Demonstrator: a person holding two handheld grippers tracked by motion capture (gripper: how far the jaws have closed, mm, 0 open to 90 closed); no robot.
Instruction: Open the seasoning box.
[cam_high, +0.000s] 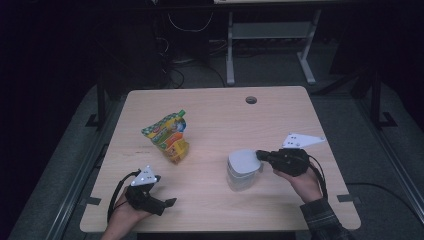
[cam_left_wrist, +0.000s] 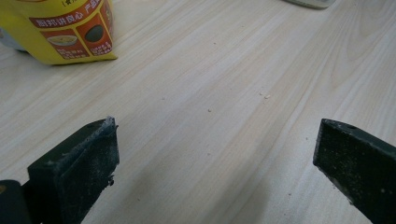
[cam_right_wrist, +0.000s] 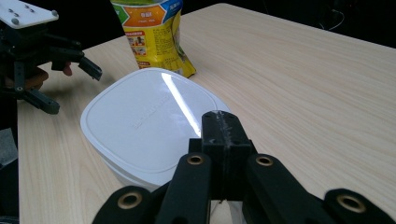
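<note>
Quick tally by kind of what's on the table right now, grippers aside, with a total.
Snack bags: 1, the yellow and green snack bag
Lidded containers: 1, the white container, with the right gripper at its lid edge
Total: 2

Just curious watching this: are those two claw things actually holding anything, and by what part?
The right gripper has its fingers shut at the edge of the white container's lid; a real pinch cannot be told. The left gripper is open, holding nothing.
</note>
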